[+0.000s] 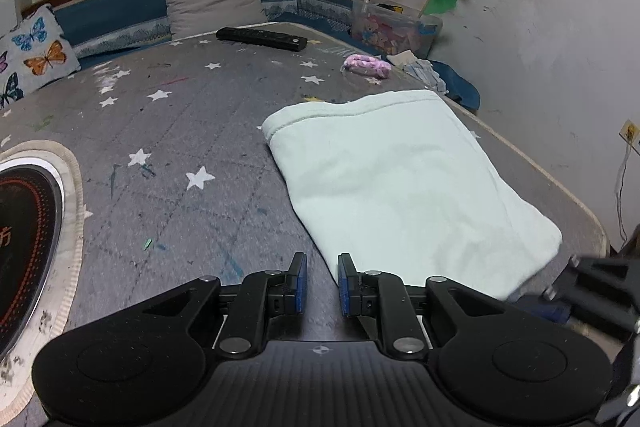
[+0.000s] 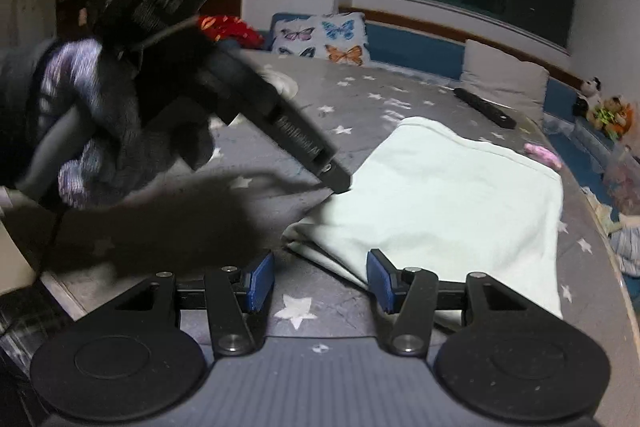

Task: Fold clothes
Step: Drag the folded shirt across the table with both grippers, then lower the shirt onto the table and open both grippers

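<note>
The pale mint garment lies folded into a rough rectangle on the star-printed grey surface, near its right-hand edge, with several layers showing at the near corner in the right wrist view. Whether further folds are intended cannot be settled from this state.

Risks. The layered near corner sits loose; a pinch that catches only the top ply would peel the stack open. The garment's right side lies close to the surface's rim, so a sideways drag could carry it over. The two tools work close together at the same corner, and a collision is possible.

Pose. The left gripper is low at the garment's near left edge, its fingers a narrow gap apart and holding nothing. In the right wrist view it descends steeply from upper left, tip at the cloth edge, held by a gloved hand. The right gripper hovers low and level before the near corner, fingers wide apart and empty.
</note>
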Motion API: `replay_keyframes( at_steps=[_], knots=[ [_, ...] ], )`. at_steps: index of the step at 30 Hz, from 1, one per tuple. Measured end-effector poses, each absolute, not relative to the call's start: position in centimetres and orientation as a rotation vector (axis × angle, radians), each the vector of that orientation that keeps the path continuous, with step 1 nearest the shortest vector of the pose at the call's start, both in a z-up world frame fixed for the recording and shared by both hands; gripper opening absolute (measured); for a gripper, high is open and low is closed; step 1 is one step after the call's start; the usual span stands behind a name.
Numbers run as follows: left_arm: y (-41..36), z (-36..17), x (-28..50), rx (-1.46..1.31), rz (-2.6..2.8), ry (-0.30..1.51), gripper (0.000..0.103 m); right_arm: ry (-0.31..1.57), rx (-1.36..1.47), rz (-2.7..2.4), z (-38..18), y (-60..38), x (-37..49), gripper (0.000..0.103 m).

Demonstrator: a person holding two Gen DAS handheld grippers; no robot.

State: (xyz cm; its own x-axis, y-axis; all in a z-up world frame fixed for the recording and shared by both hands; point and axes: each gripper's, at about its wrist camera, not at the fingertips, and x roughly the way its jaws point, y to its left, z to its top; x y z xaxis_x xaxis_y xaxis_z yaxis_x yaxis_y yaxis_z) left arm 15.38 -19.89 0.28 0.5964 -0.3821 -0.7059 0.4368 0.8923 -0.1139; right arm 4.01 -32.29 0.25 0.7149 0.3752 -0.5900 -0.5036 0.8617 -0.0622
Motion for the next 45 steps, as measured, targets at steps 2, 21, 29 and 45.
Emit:
replay_keyframes(
  at_steps=[2,21,29,45],
  knots=[
    [-20.2,0.2,14.6,0.09,-0.49,0.792,0.018,0.598,-0.164,0.452,0.7,-33.5,4.1,0.052],
    [-20.0,-0.1,7.3,0.25,-0.537,0.66,0.031,0.558,0.111,0.171,1.2,-41.1,4.4,0.052],
    [-20.6,-1.0,7.5,0.263,-0.496,0.656,0.032,0.592,0.128,0.156,-0.2,-41.2,4.9,0.052],
    [-19.7,0.9,7.3,0.202,-0.474,0.63,0.025,0.538,0.069,0.151,1.4,-40.1,3.9,0.051]
  ],
)
